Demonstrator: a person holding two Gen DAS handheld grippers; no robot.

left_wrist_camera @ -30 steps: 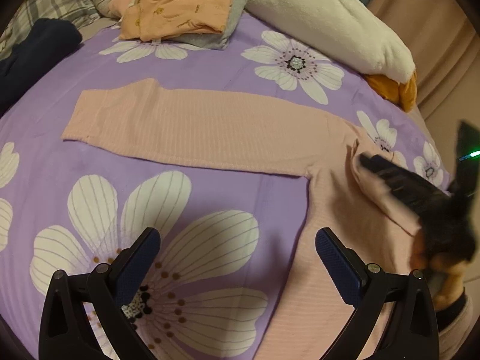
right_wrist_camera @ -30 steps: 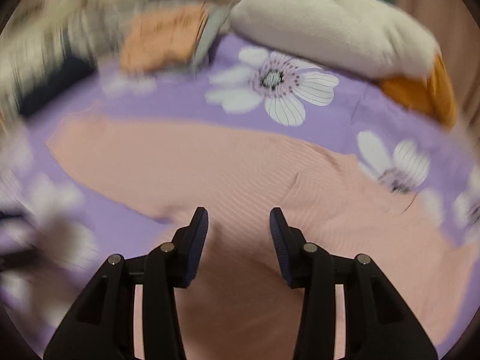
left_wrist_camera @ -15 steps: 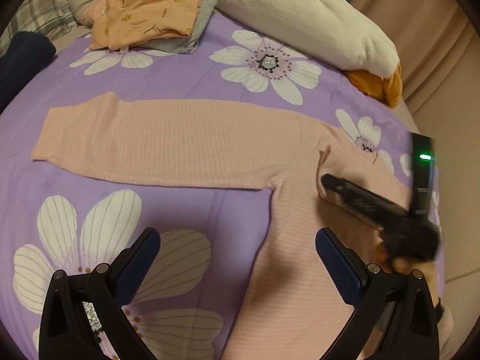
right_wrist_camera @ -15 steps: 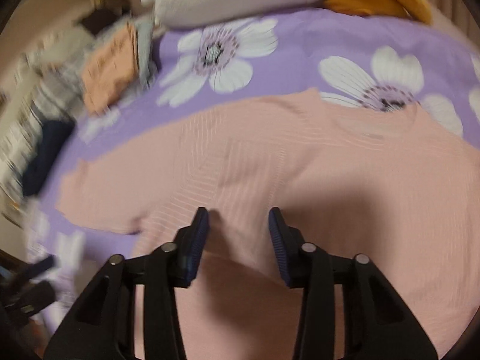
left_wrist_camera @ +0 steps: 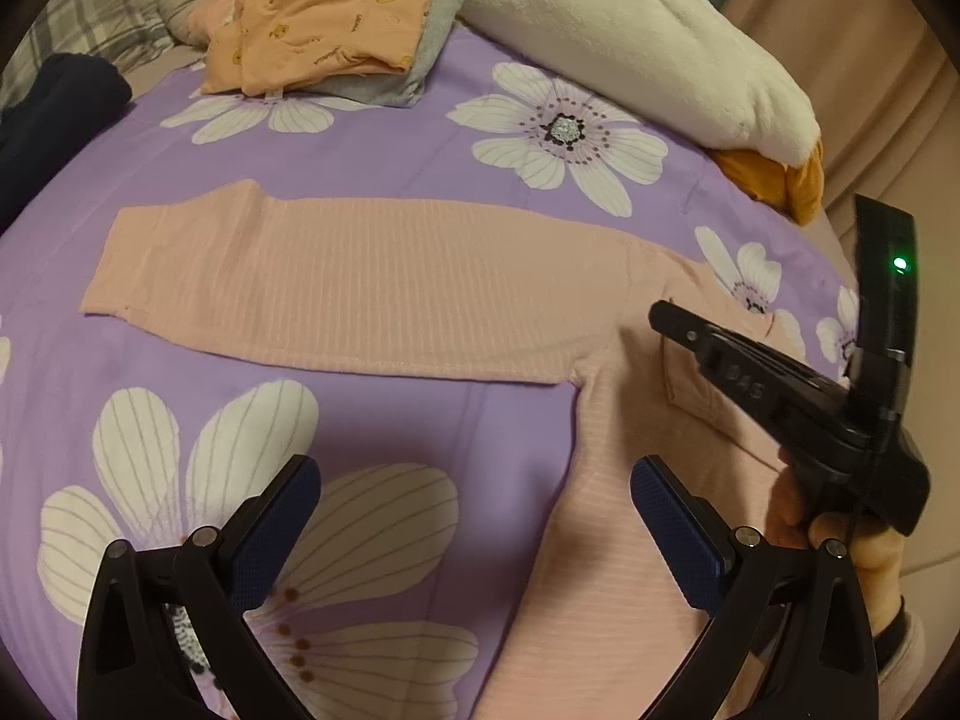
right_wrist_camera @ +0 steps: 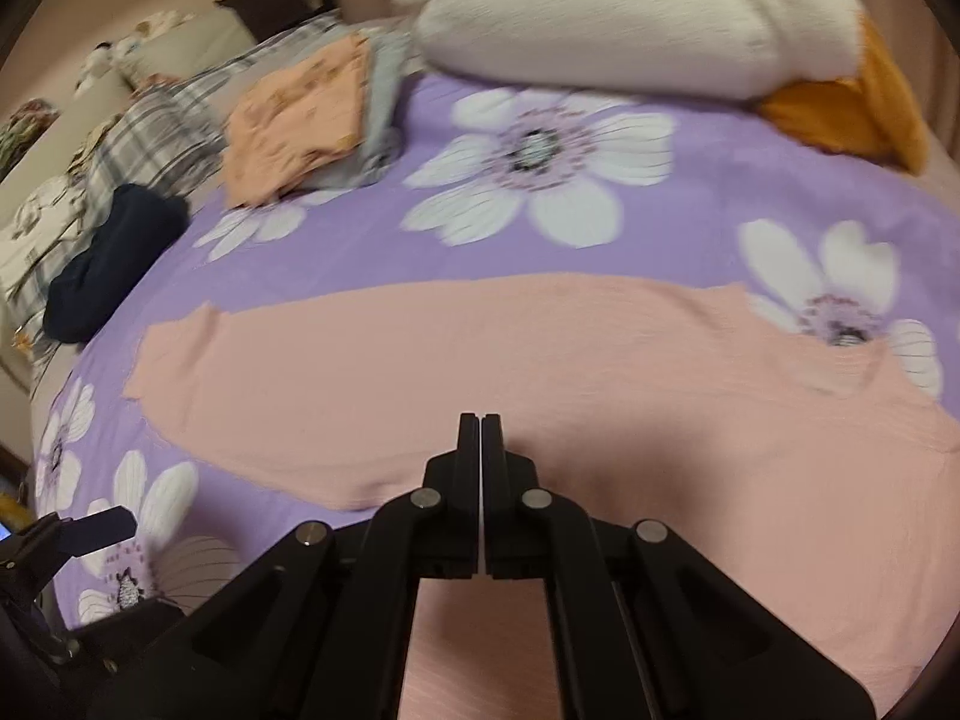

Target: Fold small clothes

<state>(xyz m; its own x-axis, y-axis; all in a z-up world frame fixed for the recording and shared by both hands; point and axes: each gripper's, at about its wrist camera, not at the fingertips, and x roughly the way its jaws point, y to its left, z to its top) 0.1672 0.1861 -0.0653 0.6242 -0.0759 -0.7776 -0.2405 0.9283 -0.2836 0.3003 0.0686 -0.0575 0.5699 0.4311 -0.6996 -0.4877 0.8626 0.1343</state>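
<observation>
Purple bedspread borders pink top's sleeve edge.

Both wrist views look low across the bedspread (shared).

Pink shirt of fine ribbed matt knit, purple flowered bedspread of soft smooth cloth, white pillow looked fluffy, left gripper was matt black plastic, textured blue pads, shiny metal rivets.

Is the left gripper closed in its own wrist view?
No, the left gripper is wide open, hanging over the bedspread and pink top.
</observation>
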